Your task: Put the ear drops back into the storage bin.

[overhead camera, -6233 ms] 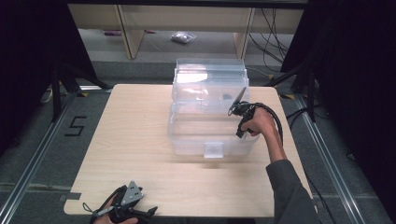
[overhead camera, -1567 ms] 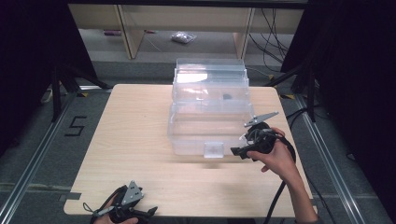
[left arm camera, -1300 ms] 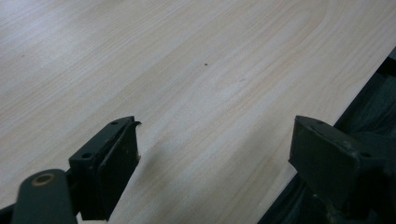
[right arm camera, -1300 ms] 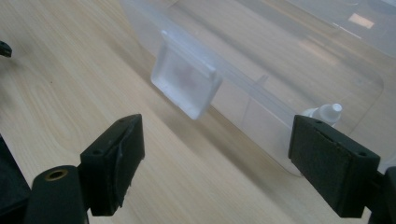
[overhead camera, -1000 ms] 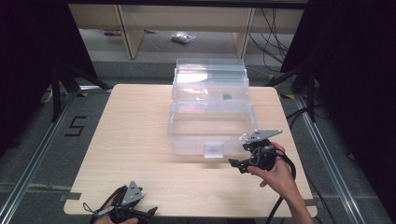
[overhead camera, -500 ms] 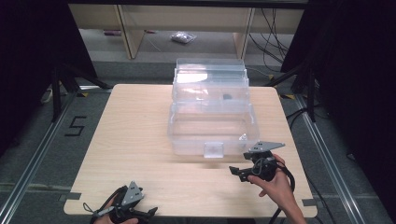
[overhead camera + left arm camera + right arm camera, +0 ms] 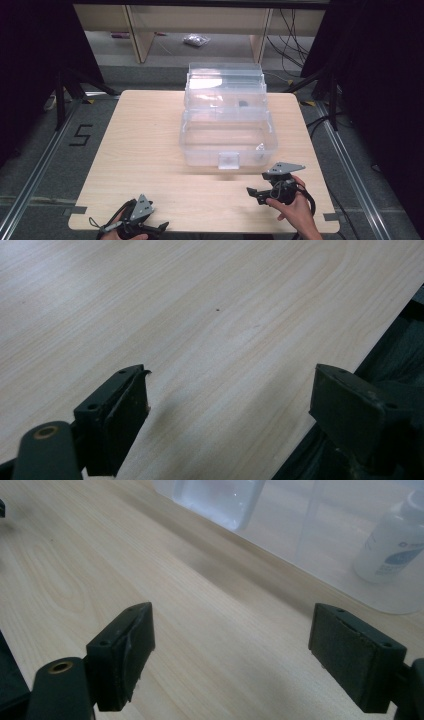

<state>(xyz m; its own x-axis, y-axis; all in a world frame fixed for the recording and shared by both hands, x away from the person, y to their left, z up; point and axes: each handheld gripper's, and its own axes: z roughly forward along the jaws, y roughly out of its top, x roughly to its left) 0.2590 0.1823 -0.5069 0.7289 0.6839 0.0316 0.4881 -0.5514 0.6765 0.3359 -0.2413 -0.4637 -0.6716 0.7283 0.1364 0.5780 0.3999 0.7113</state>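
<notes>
A clear plastic box (image 7: 227, 135) stands at the middle of the wooden table (image 7: 145, 135) with its lid tipped up at the back. Inside, by the front right corner, lies a small white bottle (image 7: 260, 147), seen through the wall in the right gripper view (image 7: 392, 540). A small dark item (image 7: 243, 104) sits in the upper section. My right gripper (image 7: 253, 195) is held just in front of the box, pointing left, open and empty (image 7: 230, 630). Open and empty too, my left gripper (image 7: 161, 228) rests low at the front left edge (image 7: 235, 390).
The box's front latch (image 7: 229, 160) faces me and shows close up in the right gripper view (image 7: 215, 500). The table edge (image 7: 350, 355) runs just right of the left gripper's jaws. Shelving and cables stand behind the table.
My right gripper has come away from the box's right side, moving toward me and down to the front right of the table. The left gripper has stayed put.
</notes>
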